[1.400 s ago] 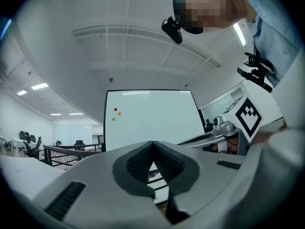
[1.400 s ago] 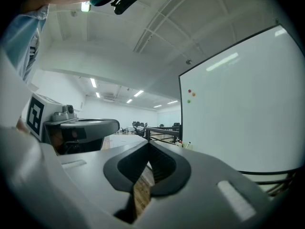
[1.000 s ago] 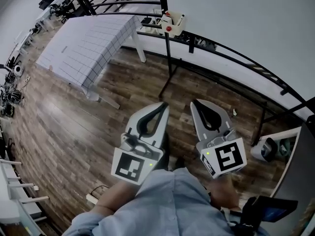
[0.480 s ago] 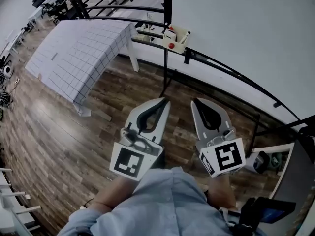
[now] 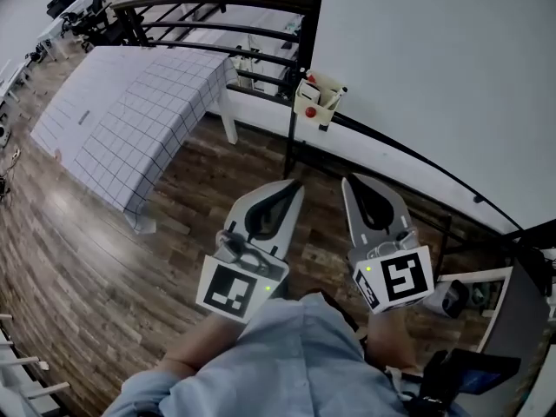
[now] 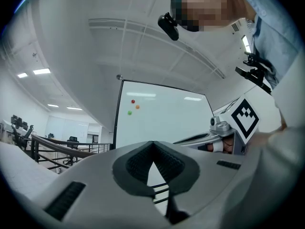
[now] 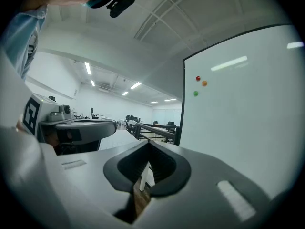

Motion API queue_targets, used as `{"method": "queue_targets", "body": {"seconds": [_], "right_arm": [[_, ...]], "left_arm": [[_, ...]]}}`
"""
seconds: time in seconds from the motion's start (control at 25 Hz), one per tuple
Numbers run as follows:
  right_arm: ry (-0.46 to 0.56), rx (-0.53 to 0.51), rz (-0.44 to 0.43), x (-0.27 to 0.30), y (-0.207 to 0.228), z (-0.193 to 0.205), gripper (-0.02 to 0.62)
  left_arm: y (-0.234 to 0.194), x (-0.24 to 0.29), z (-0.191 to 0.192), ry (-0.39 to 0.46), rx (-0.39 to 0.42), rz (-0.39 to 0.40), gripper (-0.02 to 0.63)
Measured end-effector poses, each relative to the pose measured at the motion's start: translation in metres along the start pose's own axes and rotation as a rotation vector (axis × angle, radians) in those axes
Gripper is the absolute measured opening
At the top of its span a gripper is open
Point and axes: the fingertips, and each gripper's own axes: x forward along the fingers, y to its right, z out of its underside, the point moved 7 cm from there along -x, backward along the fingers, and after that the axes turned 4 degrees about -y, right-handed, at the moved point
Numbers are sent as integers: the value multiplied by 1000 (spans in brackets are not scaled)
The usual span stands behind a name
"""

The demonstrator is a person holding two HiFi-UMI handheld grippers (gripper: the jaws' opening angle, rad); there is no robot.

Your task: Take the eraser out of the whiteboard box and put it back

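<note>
Box (image 5: 318, 99) is hanging on the dark frame of the whiteboard (image 5: 434, 59), at its lower left corner. It is cream with a red spot on its front. The eraser is too small to be picked out, so whether it is sitting inside cannot be told.

Both tools are pointing toward the box from well short of it, side by side and apart from each other. The left tool (image 5: 292, 183) is showing its jaws closed tip to tip with nothing between them. In the left gripper view only the whiteboard and some frame bars are showing through the gap behind the tips. The right tool (image 5: 349, 181) is likewise closed and empty, its tips meeting.

Three magnets (image 7: 198, 78), red, orange and green, are sitting high on the whiteboard near its left edge. Left of the box a table (image 5: 130, 111) under a checked cloth is standing on the wood floor (image 5: 95, 259), with a dark railing (image 5: 217, 0) running behind it. The person's blue shirt (image 5: 287, 363) is filling the bottom of the head view.
</note>
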Motion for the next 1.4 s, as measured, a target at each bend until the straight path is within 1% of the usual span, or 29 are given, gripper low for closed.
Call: {"method": "queue_targets", "body": {"seconds": [0.16, 0.4, 0.56, 0.96, 1.2, 1.4], "right_arm": [[-10, -4, 20, 14, 7, -2, 2], [-14, 7, 44, 33, 26, 2, 2], [-15, 22, 38, 54, 42, 7, 2], [-19, 58, -17, 122, 101, 23, 3], [-36, 78, -76, 158, 132, 27, 5], [-40, 64, -125, 178, 154, 26, 12]], "left_arm": [[-13, 8, 7, -3, -17, 8, -2], [-28, 28, 20, -30, -39, 14, -2], [-42, 47, 26, -44, -26, 14, -2], [-84, 127, 38, -91, -5, -3, -2], [-103, 176, 39, -109, 10, -22, -2], [-112, 205, 37, -106, 20, -48, -2]]}}
